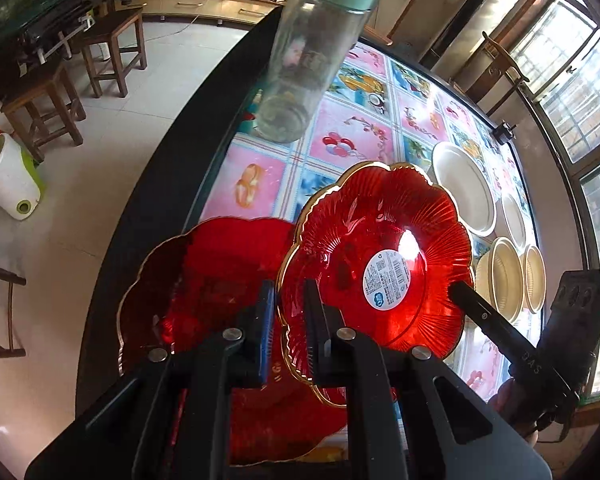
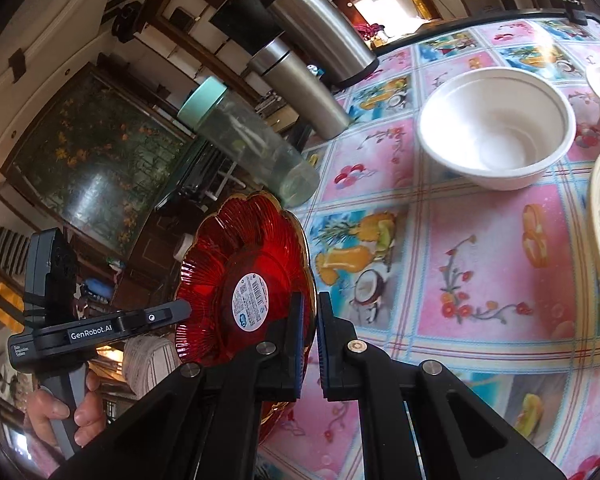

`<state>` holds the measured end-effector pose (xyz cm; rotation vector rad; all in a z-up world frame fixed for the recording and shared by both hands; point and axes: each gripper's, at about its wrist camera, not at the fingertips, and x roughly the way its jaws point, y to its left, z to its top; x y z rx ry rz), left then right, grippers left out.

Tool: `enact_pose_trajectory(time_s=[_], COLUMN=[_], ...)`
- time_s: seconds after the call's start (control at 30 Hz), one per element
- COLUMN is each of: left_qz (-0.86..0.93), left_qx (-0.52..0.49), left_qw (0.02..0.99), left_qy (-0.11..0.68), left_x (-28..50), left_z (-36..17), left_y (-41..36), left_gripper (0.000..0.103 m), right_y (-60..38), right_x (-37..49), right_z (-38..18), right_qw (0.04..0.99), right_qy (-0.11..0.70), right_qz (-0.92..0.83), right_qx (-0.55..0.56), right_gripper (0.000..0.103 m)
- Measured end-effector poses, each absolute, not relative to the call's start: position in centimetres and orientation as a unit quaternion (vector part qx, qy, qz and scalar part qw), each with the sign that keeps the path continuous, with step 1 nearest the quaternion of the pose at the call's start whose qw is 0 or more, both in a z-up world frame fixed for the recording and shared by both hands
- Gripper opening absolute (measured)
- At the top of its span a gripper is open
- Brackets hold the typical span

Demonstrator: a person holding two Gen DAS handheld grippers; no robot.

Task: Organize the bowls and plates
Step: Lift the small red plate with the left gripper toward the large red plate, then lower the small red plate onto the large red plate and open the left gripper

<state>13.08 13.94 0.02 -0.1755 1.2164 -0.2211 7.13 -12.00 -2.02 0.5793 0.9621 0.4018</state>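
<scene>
Red plate (image 1: 376, 264) held tilted above the table, pinched at near rim by left gripper (image 1: 290, 320) and at opposite edge by right gripper (image 2: 309, 340), both nearly closed on it. Second red plate (image 1: 204, 292) just below-left. Could slip or crack if either pinch twists. Farther right: white plate (image 1: 466, 188), bowls (image 1: 504, 280).

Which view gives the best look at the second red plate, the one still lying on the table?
The left wrist view: the lower red plate lies flat beside the held red plate. In the right wrist view only the held plate shows clearly.
</scene>
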Motion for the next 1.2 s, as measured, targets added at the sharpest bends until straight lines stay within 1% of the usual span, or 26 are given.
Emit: enact_pose_trajectory(time_s=[0.27, 0.47, 0.6, 0.9, 0.93, 0.97, 1.0, 1.13, 1.2], left_qz=[-0.063, -0.042, -0.039, -0.004, 0.002, 0.007, 0.014, 0.012, 0.010], left_qx=[-0.106, -0.121, -0.114, -0.032, -0.026, -0.019, -0.011, -0.016, -0.020], left_qw=[0.808, 0.792, 0.792, 0.818, 0.823, 0.828, 0.833, 0.842, 0.848], left_qy=[0.576, 0.597, 0.599, 0.575, 0.568, 0.560, 0.552, 0.539, 0.530], left_x=[9.7, 8.9, 8.8, 8.5, 8.4, 8.3, 8.2, 7.8, 7.3], left_z=[-2.3, -5.4, -5.9, -5.2, -5.1, -5.0, -4.8, -4.6, -4.3], left_y=[20.0, 22.0, 21.9, 19.5, 19.4, 19.3, 19.1, 19.2, 19.2], left_gripper=[0.011, 0.011, 0.011, 0.012, 0.013, 0.013, 0.013, 0.013, 0.013], right_y=[-5.6, -2.9, -2.5, -1.9, -1.9, -1.9, -1.9, -2.2, -2.1], right_x=[6.8, 7.1, 6.7, 6.3, 6.3, 6.0, 5.9, 6.1, 6.1], right_z=[-3.5, -5.6, -5.7, -5.5, -5.4, -5.2, -5.1, -5.2, -5.2], right_qw=[0.815, 0.812, 0.825, 0.849, 0.853, 0.859, 0.861, 0.859, 0.860], right_qy=[0.483, 0.505, 0.496, 0.472, 0.468, 0.460, 0.458, 0.459, 0.458], right_qz=[0.223, 0.225, 0.219, 0.212, 0.210, 0.206, 0.203, 0.206, 0.208], right_qx=[0.231, 0.188, 0.159, 0.105, 0.098, 0.092, 0.089, 0.096, 0.091], right_gripper=[0.006, 0.006, 0.006, 0.008, 0.009, 0.013, 0.013, 0.011, 0.012])
